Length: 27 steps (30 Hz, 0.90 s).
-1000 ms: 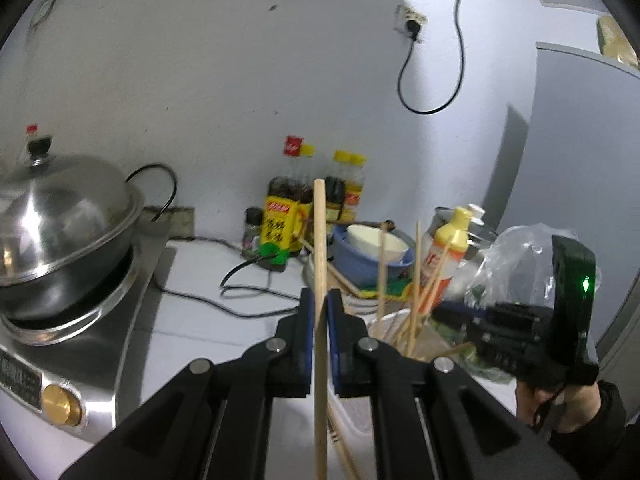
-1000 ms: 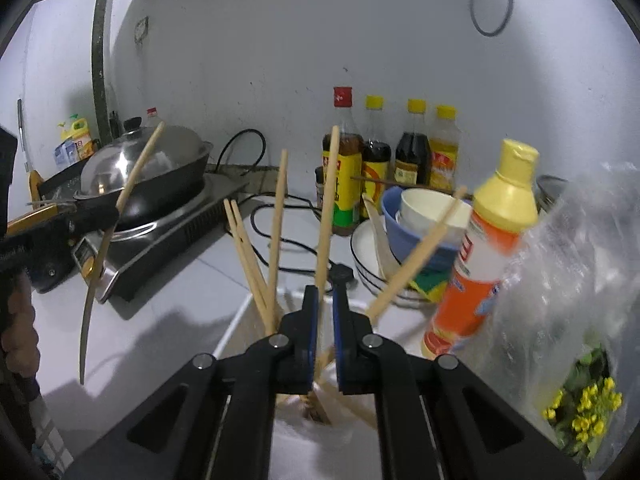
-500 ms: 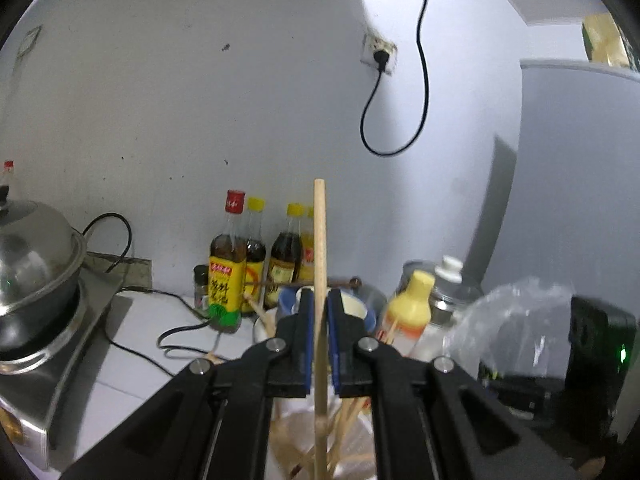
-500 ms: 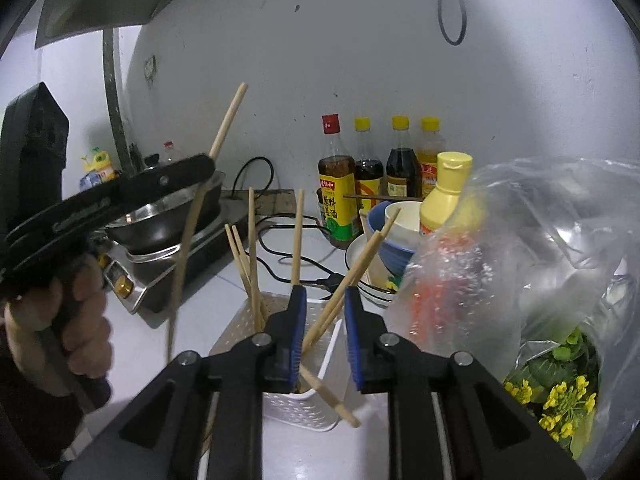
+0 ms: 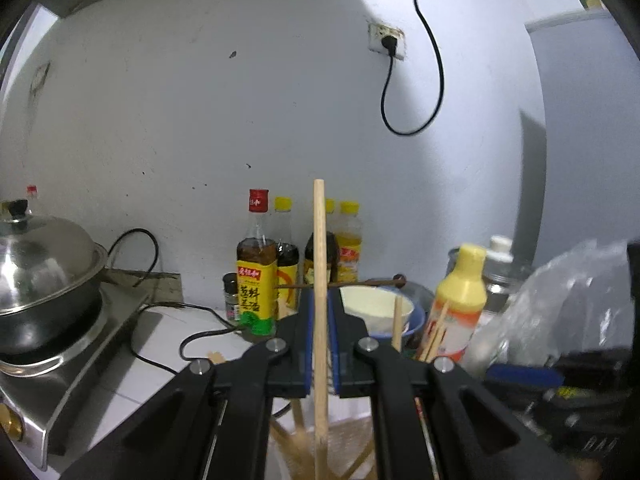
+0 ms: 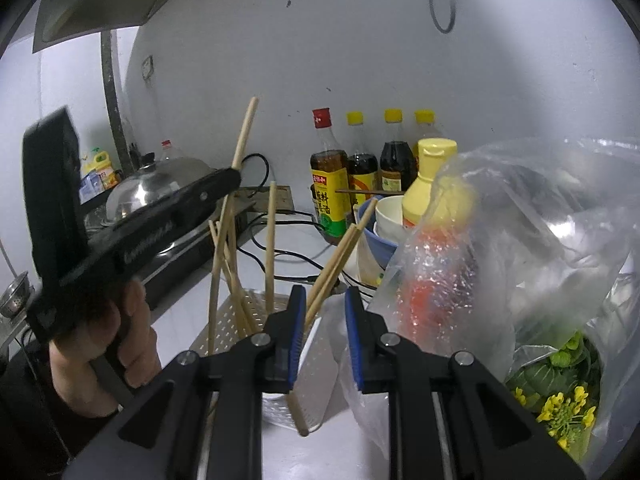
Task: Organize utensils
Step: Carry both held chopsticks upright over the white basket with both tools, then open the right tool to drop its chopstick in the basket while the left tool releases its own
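Right wrist: right gripper [image 6: 321,306] wider, chopstick [image 6: 245,133] nearer

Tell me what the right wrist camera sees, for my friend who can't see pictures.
The open right gripper hovers by a white perforated holder of wooden chopsticks. To its left, the left gripper holds one chopstick over the holder. Sauce bottles line the wall.

Dim cool indoor light, brighter patch upper right on wall [image 6: 500,60], glare on pot lid [image 5: 36,252], fisheye-bent dark edges, plastic bag [image 5: 560,308] blurred.
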{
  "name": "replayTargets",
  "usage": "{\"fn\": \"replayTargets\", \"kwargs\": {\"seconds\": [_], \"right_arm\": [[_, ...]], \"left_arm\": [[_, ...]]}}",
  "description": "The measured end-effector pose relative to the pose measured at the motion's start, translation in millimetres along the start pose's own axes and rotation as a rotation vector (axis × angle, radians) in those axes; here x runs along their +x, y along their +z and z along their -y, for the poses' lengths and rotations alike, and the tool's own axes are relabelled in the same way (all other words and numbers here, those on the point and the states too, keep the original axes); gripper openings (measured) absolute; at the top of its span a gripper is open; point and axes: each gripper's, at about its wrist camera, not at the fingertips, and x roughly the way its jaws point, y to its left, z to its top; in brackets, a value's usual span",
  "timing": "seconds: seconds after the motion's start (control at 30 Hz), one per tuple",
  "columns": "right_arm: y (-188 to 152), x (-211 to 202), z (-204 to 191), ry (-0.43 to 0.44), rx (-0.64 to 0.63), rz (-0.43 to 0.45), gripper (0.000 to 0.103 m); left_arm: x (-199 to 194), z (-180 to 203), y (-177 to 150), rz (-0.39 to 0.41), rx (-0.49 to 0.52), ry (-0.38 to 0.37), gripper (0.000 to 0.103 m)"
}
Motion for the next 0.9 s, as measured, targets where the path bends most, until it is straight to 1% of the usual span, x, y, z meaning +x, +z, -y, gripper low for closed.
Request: {"fn": "replayTargets", "kwargs": {"seconds": [0.1,0.17,0.27,0.33,0.43,0.53,0.6,0.73,0.9], "right_arm": [[1,2,1,-0.002,0.009,0.002,0.018],[0,2,0,-0.007,0.013,0.002,0.018],[-1,1,-1,-0.014,0.021,0.002,0.018],[-2,0,-2,-0.016,0.025,0.002,0.018],[-2,-2,-5,-0.017,0.026,0.005,0.018],[-2,-5,-10,-0.015,0.017,0.007,0.018],[-2,-8,-12,-0.013,0.019,0.011,0.018],[-3,-11,-16,-0.005,0.016,0.016,0.018],[-4,-11,-20,0.004,0.014,0.014,0.018]], "left_arm": [[-2,2,-10,-0.016,0.02,0.004,0.006],[-8,2,-13,0.0,0.035,0.013,0.006],[-18,0,-13,0.01,0.032,0.005,0.006],[-26,1,-13,0.021,0.051,0.003,0.006],[-38,1,-11,0.031,0.043,-0.007,0.007],[-49,-2,-12,0.045,0.048,0.003,0.007],[-53,-6,-14,0.024,0.035,0.011,0.006],[-58,-10,-22,-0.025,0.052,0.033,0.007],[-60,-14,-29,-0.058,0.027,0.017,0.007]]}}
